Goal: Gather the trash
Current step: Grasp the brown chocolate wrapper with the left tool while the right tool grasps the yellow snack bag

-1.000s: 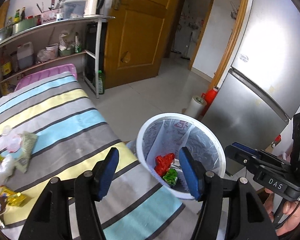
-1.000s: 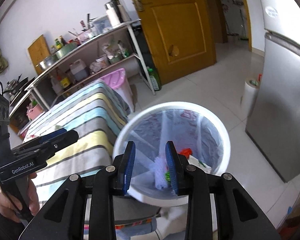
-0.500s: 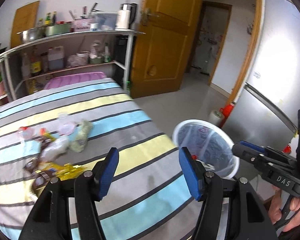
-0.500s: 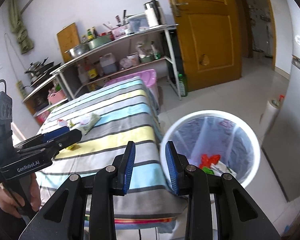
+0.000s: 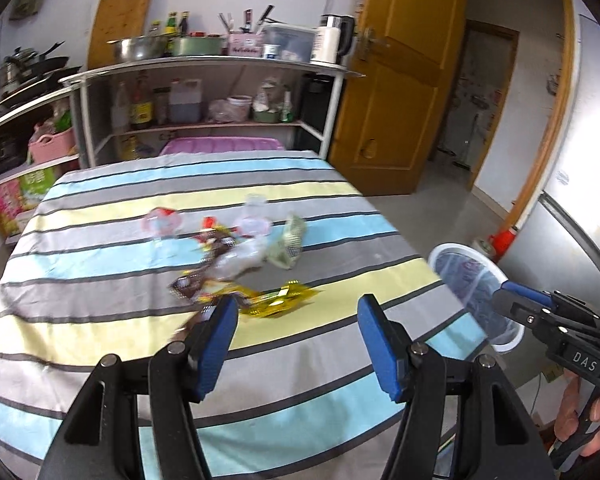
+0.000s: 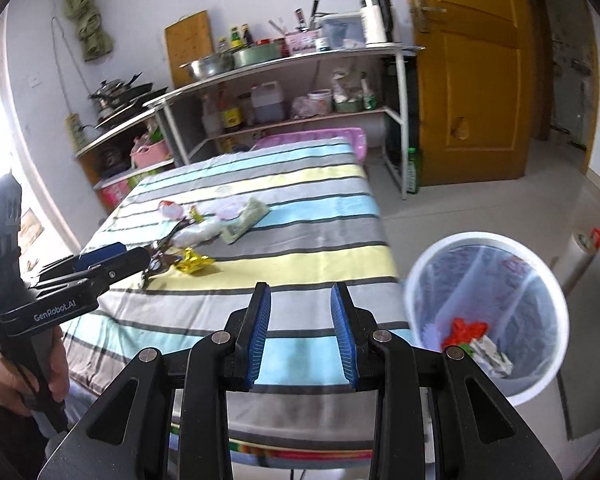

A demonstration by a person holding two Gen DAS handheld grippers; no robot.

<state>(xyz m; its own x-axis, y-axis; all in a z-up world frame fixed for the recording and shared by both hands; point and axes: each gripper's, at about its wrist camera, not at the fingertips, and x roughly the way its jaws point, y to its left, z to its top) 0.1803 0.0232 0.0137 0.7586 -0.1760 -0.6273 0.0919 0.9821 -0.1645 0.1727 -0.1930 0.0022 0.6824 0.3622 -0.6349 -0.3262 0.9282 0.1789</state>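
Note:
A pile of trash lies mid-table on the striped cloth (image 5: 100, 336): a gold wrapper (image 5: 278, 300), a dark snack wrapper (image 5: 192, 282), a green packet (image 5: 290, 238), clear plastic cups (image 5: 162, 222). The pile also shows in the right wrist view (image 6: 204, 232). My left gripper (image 5: 298, 344) is open and empty, just short of the gold wrapper. My right gripper (image 6: 302, 332) is open and empty over the table's near edge. The white lined bin (image 6: 488, 316) stands on the floor right of the table, holding red and green trash (image 6: 466, 330).
A shelf rack (image 5: 204, 92) with pots and bottles stands behind the table, with a pink tub (image 5: 220, 146) at its foot. A wooden door (image 5: 396, 92) and a steel fridge (image 5: 568, 248) are to the right. A paper roll (image 6: 580, 248) stands beyond the bin.
Both grippers swung left from over the bin to the table. The right gripper's jaws have opened wider, and what it held a second ago has gone. The trash pile has come into view.

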